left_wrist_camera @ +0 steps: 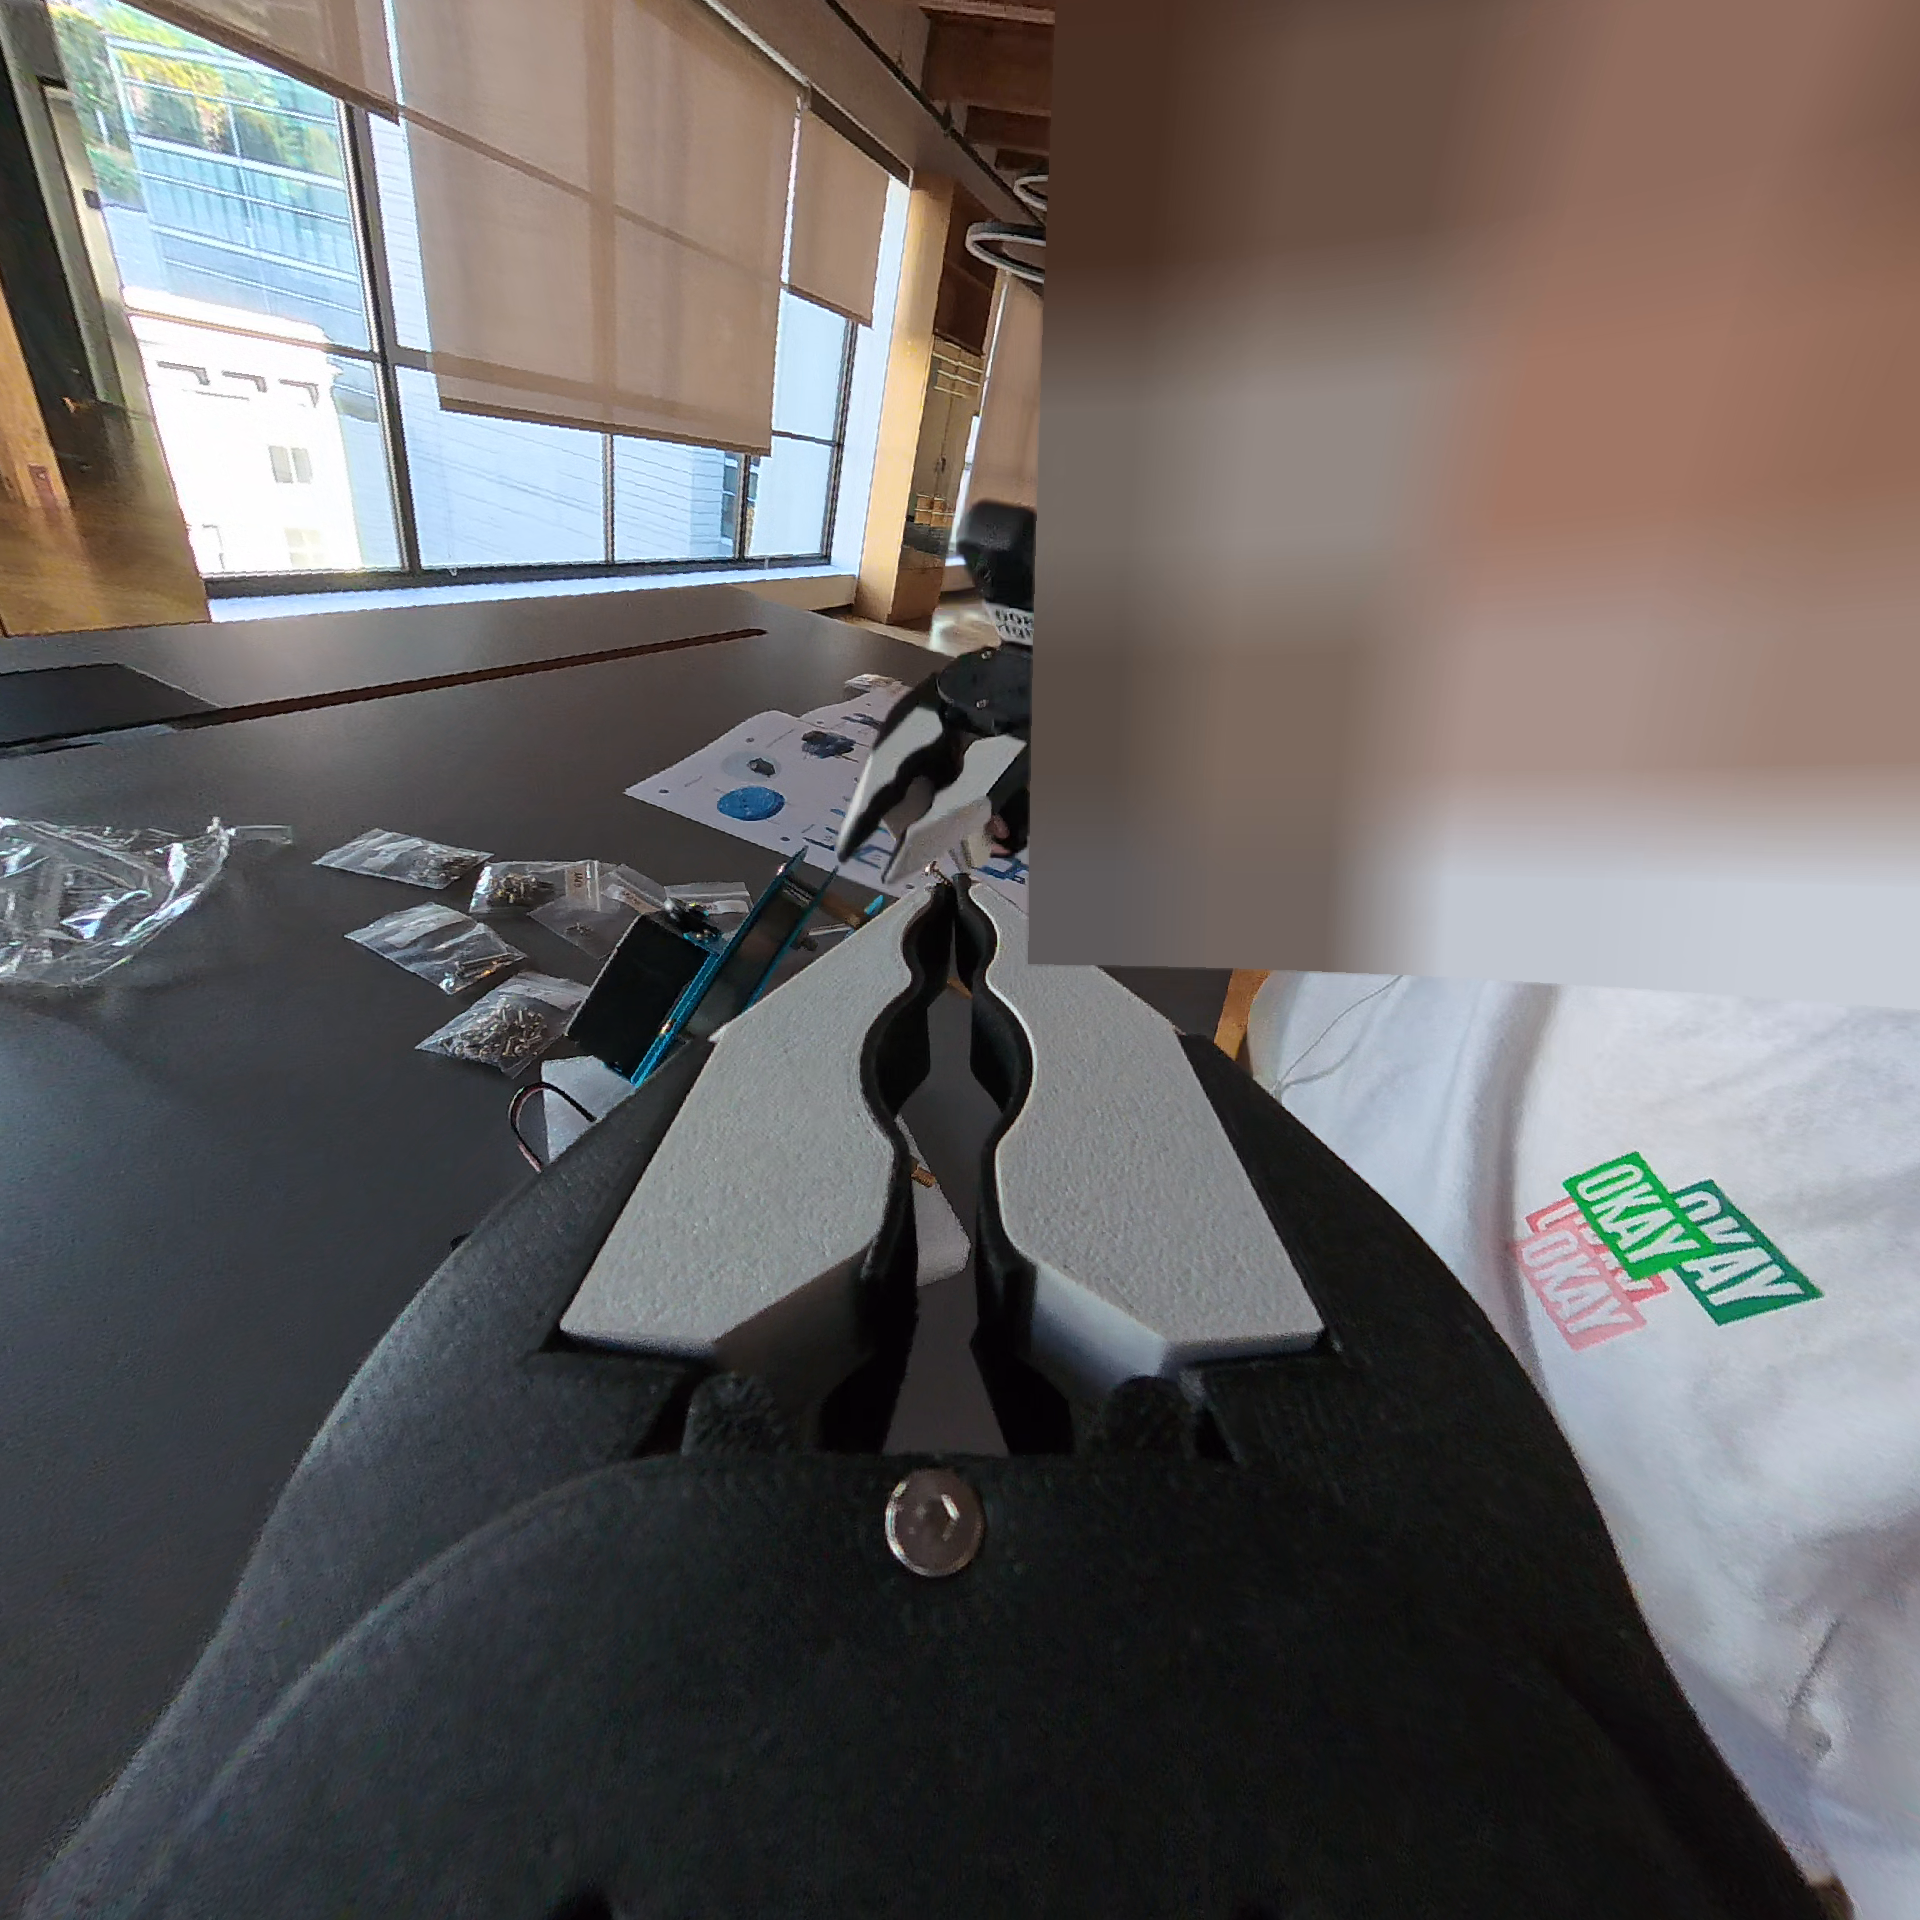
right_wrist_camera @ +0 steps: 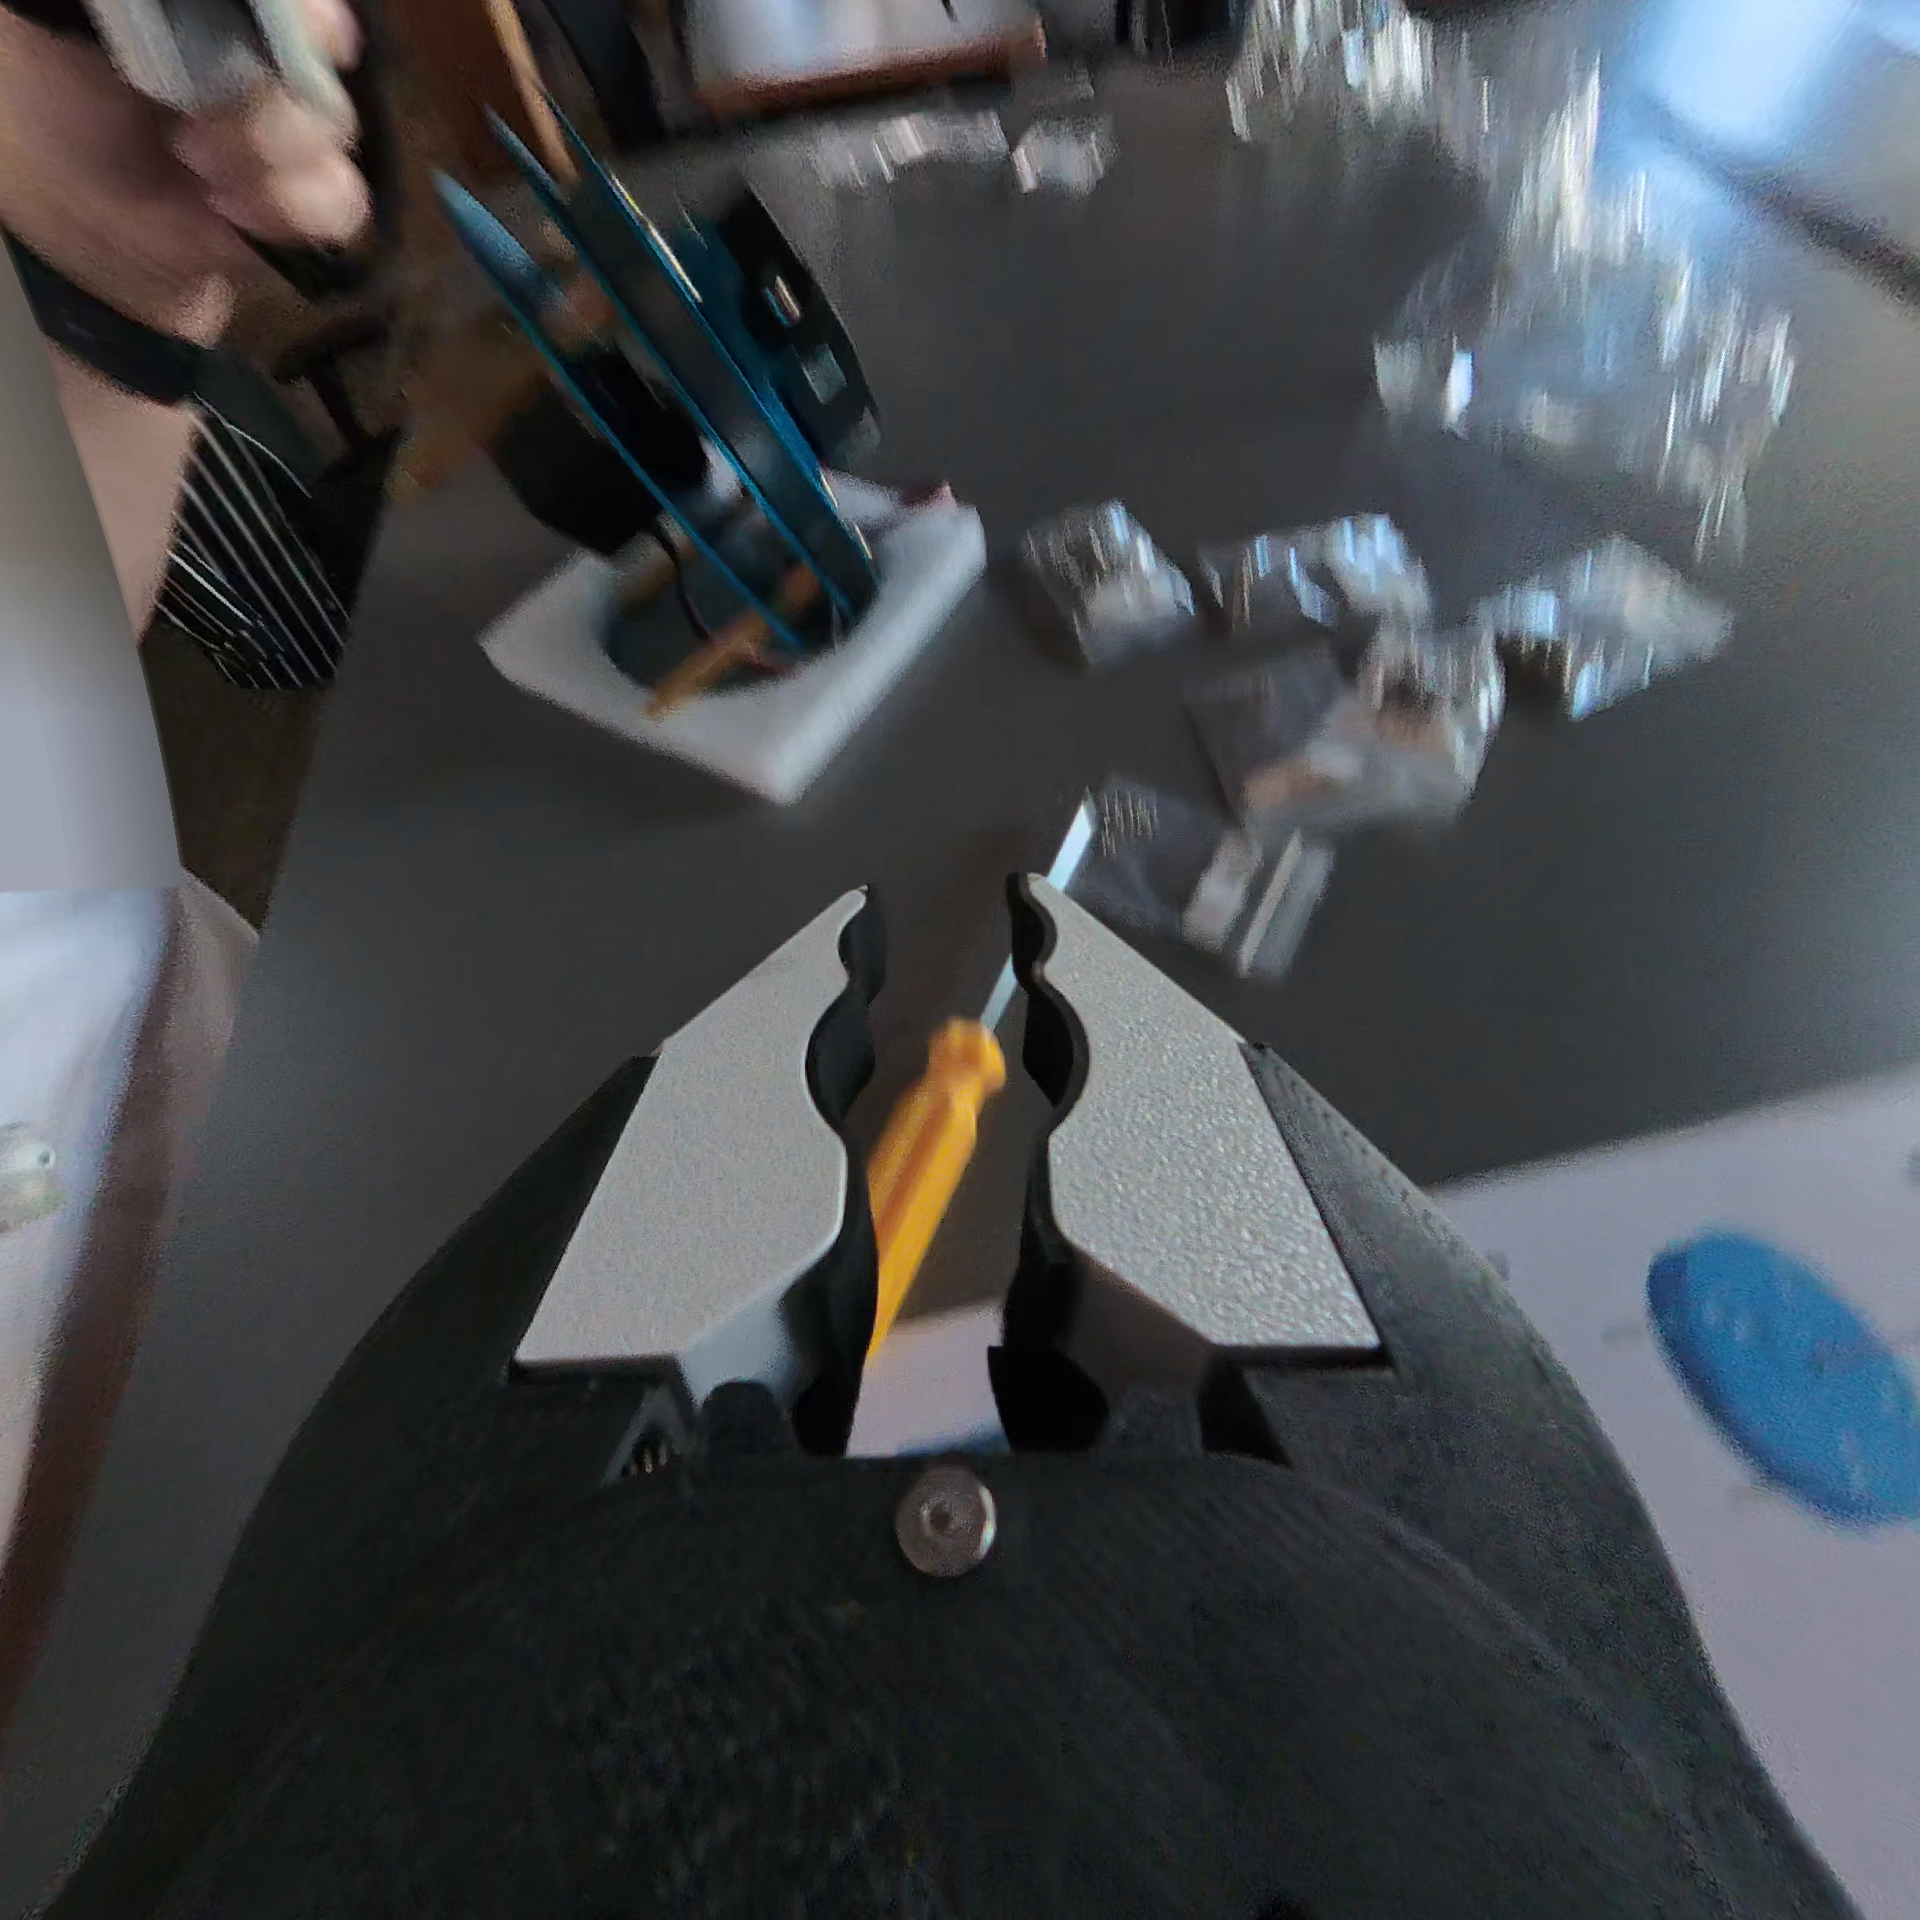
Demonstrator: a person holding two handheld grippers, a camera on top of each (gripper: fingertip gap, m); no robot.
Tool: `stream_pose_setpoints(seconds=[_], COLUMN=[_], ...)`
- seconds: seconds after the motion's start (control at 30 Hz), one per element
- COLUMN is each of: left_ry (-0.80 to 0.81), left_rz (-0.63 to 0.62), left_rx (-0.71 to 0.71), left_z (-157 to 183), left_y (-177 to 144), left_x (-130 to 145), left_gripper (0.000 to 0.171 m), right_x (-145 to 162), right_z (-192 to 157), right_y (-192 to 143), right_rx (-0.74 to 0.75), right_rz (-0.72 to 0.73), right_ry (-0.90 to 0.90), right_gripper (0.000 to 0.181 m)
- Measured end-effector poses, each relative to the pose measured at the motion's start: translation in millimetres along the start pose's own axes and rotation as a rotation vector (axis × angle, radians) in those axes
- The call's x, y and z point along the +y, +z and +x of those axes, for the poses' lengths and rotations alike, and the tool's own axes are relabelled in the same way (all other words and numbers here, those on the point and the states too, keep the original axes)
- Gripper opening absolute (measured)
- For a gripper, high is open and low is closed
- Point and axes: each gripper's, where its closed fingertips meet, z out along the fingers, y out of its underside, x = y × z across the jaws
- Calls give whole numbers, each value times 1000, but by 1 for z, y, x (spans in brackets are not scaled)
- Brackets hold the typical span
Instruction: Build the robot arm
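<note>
My left gripper is raised above the black table, its white fingers closed on a small screw at the very tips. Just below it a blue-plated assembly with a black motor stands in a white foam block; the right wrist view also shows the assembly and its foam. My right gripper is open and low over a yellow-handled screwdriver that lies on the table between its fingers. The right gripper also shows in the left wrist view, beyond my left fingertips. The right view is blurred.
Several small clear bags of screws lie left of the assembly, with crumpled clear plastic beyond. A printed instruction sheet lies by the right gripper. A person in a white shirt stands close on the right.
</note>
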Motion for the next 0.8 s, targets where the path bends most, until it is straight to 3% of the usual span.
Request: stream_pose_setpoints(seconds=[0.1, 0.13, 0.2, 0.27, 0.37, 0.8], left_ry=[-17, -20, -21, -5, 8, 17], left_rz=[-15, -22, -29, -27, -17, 21], left_rx=[11, 19, 37, 70, 117, 266], left_z=[-6, -9, -13, -14, -18, -31], left_y=[2, 3, 3, 0, -7, -34], left_x=[4, 5, 5, 3, -1, -5], left_gripper=[0, 0, 0, 0, 0, 0], right_x=[-38, -43, -54, -65, -72, -104], right_z=[-21, -28, -39, -49, -58, -73], right_y=[25, 41, 65, 80, 91, 88], right_rx=[-72, -101, -142, -141, -83, -84], right_rz=[91, 83, 127, 178, 166, -117], right_ry=[-226, -255, -258, -286, -405, -541], right_gripper=[45, 57, 64, 62, 34, 31])
